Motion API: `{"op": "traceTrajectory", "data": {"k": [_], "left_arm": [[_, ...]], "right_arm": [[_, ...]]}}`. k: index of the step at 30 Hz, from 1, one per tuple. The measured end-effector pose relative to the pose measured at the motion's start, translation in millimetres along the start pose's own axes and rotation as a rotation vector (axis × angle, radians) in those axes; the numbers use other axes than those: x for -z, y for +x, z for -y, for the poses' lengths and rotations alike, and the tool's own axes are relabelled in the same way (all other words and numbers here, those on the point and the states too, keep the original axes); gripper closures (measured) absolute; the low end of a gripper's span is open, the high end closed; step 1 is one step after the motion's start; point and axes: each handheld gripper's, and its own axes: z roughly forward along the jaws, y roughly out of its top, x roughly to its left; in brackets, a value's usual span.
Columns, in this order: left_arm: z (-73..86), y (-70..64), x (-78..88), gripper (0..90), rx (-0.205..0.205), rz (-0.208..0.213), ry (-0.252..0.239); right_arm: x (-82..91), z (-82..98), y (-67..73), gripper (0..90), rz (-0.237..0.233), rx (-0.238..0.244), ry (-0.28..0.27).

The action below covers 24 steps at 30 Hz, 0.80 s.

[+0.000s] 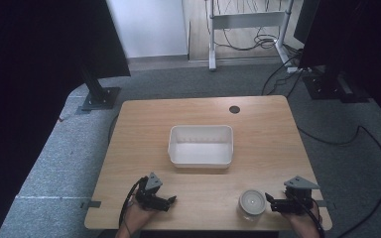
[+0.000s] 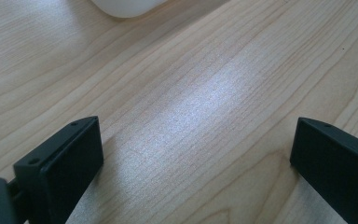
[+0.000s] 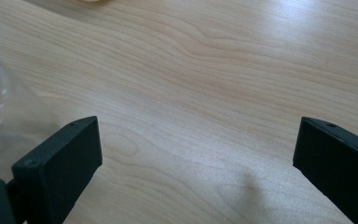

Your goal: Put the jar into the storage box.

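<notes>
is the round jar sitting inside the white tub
No, the round jar stands on the bare table near its front edge beside the right gripper, apart from the white tub.

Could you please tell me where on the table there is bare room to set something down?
The table is bare left and right of the white bin, and behind it up to the dark hole. The near strip between the left gripper and the round container is free. It is crowded where the right gripper sits beside that container.
</notes>
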Motion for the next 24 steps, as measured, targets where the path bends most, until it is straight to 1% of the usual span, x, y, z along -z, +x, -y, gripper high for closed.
{"op": "traceTrajectory", "data": {"k": [16,24], "left_arm": [[0.0,0.1,0.0,2.1,0.001,-0.001,0.001],[0.0,0.1,0.1,2.2,0.000,-0.002,0.001]], "right_arm": [[26.3,5.7,15.7,0.7,-0.025,0.042,-0.036],[35.9,13.4,20.7,0.7,-0.041,0.047,-0.041]]}}
